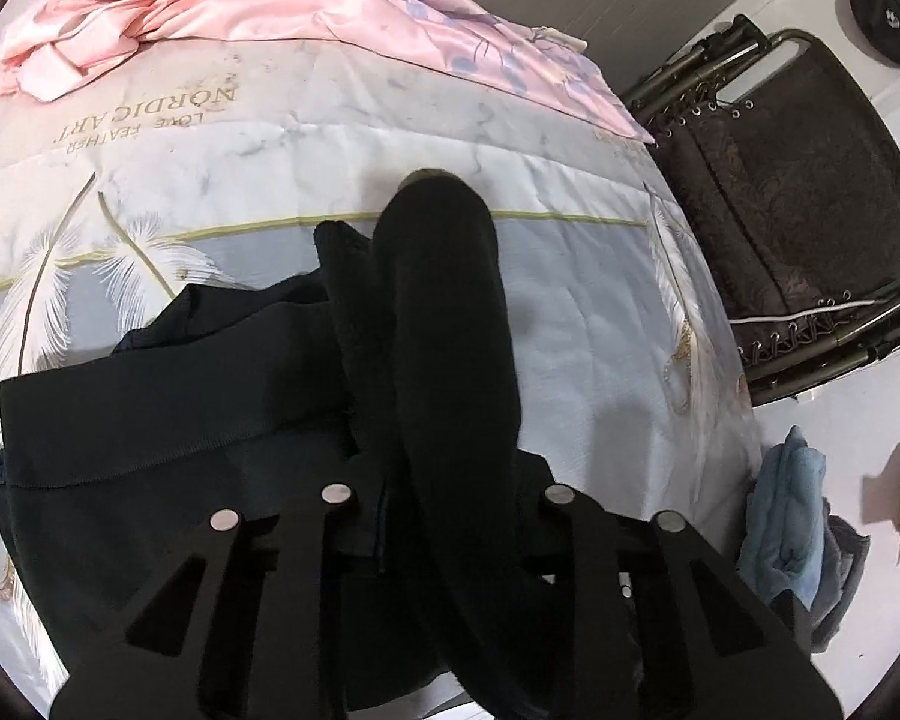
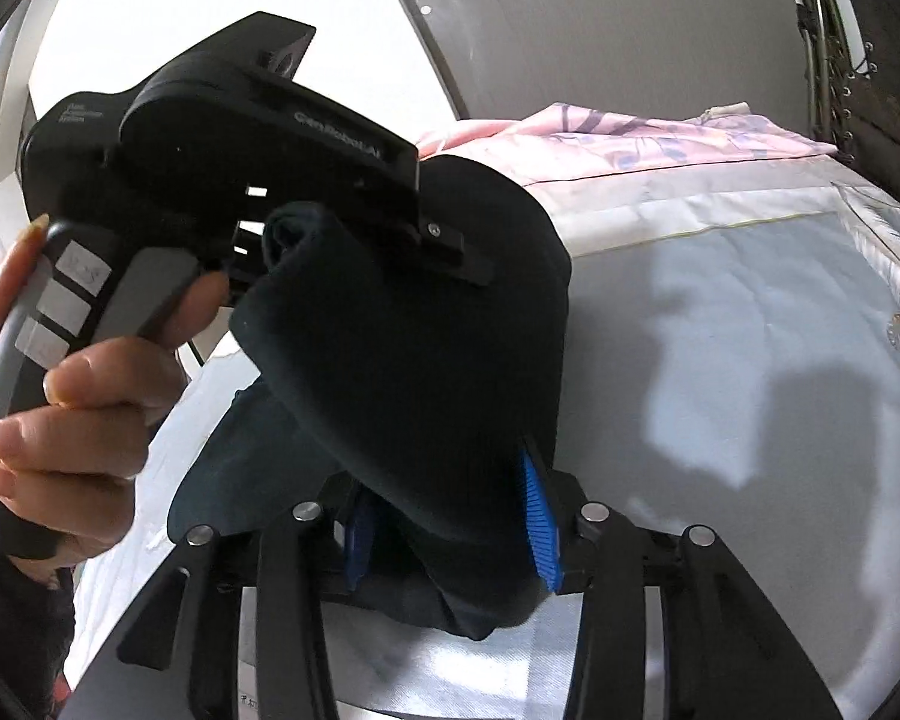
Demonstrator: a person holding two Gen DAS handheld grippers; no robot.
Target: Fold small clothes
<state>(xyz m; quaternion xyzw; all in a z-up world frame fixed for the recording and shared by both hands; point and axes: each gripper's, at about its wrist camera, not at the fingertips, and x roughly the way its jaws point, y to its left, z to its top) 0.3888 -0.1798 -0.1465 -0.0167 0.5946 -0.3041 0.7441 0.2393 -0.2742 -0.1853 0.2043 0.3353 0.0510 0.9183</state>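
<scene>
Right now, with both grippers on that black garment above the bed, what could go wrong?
1. The black garment hangs bunched between the left gripper and right gripper; pulling apart may slip a grip.
2. Cloth covers the left wrist view, hiding the fingertips.
3. A loose tail droops onto the bedspread and could fold crooked.

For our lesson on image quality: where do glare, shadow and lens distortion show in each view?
Right wrist view: blown-out white window glare, hard shadows on the bedspread. Left wrist view: softer light, black garment loses detail; the fisheye bends the bedspread's yellow stripe.
</scene>
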